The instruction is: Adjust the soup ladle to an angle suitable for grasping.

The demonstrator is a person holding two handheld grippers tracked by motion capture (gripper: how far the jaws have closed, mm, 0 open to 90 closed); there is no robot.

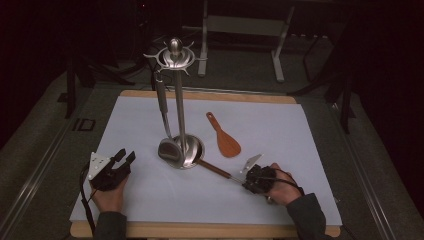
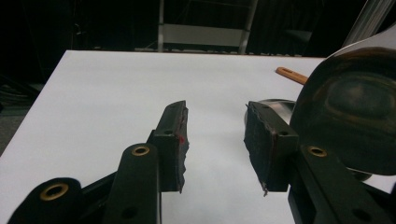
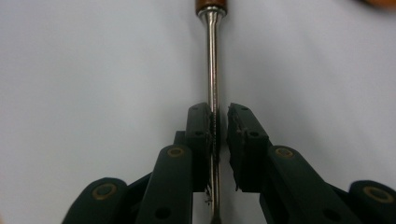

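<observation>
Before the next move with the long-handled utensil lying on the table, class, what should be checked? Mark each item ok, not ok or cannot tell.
1. Utensil's shaft lies between the right gripper's jaws: ok.
2. Both pads press on the shaft: not ok; a gap shows beside one pad.
3. Left gripper is open with nothing between its jaws: ok.
4. Stand is upright, with the ladle hanging on it: ok.
5. Wooden spatula lies apart from the utensil: ok.
6. Utensil's wooden grip is clear of the stand's base: cannot tell.
</observation>
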